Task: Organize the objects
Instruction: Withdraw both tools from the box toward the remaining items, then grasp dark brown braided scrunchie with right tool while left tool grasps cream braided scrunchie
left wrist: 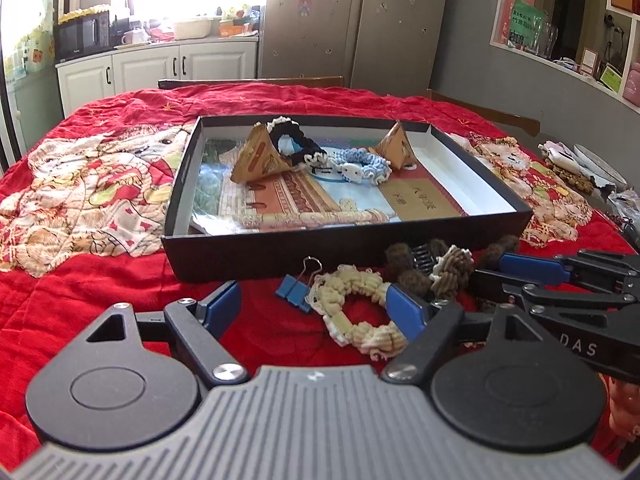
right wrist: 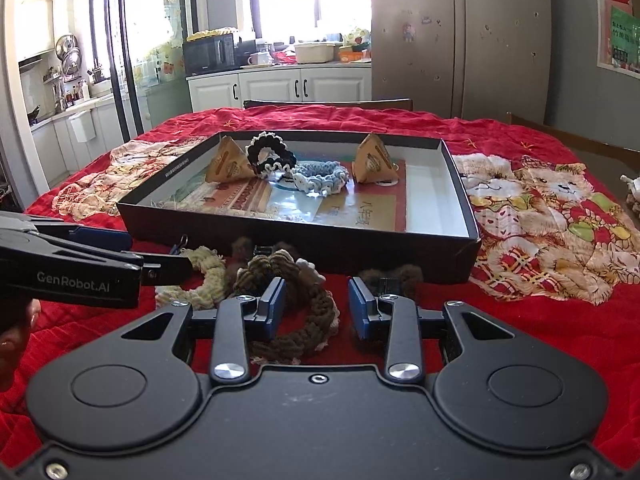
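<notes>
Both grippers low before black tray (left wrist: 344, 240) on the red-clothed bench: left gripper (left wrist: 316, 308) jaws wide, bracketing cream scrunchie (left wrist: 360, 308), right gripper (right wrist: 316, 308) part-open, gripping nothing, astride brown scrunchie (right wrist: 304, 320) (likely tray-bound, like the scrunchies already inside).

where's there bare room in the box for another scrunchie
Free: the near half of the black box, over the flat printed card, and the white strip along its right wall. Crowded: the back row, where two paper pyramids flank the black scrunchie and blue scrunchie. Also crowded: the red cloth before the box.
</notes>
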Tool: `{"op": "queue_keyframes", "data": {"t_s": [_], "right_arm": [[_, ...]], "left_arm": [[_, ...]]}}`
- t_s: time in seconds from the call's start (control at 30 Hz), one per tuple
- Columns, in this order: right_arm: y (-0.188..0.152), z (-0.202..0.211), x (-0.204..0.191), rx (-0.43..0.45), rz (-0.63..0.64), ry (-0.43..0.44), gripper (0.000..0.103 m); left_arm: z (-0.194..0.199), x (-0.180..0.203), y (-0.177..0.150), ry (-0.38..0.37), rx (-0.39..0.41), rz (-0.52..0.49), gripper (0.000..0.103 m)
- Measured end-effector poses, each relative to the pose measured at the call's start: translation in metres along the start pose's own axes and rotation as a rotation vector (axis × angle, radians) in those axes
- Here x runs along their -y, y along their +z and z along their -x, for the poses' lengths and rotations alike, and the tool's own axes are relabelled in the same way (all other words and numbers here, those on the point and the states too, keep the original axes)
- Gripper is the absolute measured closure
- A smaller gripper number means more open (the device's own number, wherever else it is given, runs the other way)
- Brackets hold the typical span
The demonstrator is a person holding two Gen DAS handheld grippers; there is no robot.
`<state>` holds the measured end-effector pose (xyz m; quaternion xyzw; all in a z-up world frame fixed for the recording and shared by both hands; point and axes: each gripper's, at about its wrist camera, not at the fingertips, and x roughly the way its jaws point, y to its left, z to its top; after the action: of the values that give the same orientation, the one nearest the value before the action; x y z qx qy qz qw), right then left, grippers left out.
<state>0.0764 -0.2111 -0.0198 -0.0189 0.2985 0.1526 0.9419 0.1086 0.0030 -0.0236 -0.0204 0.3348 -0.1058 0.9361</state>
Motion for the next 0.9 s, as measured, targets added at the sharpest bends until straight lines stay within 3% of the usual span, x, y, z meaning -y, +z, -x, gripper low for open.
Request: {"op": "queue_keyframes", "data": {"t_s": [0.27,0.6,0.73,0.9], "right_arm": [[-0.006,-0.010,0.000,-0.031,0.006,0.009,0.072],[-0.012,-0.015,-0.005,-0.065,0.040,0.005,0.077],[-0.013,-0.015,-0.003,-0.069,0.030,0.005,0.083],[-0.013,-0.014,0.001,-0.068,0.008,0.007,0.088]], "left_arm": [[-0.011,-0.003,-0.008,-0.032,-0.033,0.023,0.028],[-0.014,0.001,-0.012,-0.028,-0.023,0.003,0.031],[-0.013,0.002,-0.013,-0.020,-0.017,0.003,0.051],[-0.011,0.006,-0.014,-0.014,-0.014,-0.005,0.063]]}}
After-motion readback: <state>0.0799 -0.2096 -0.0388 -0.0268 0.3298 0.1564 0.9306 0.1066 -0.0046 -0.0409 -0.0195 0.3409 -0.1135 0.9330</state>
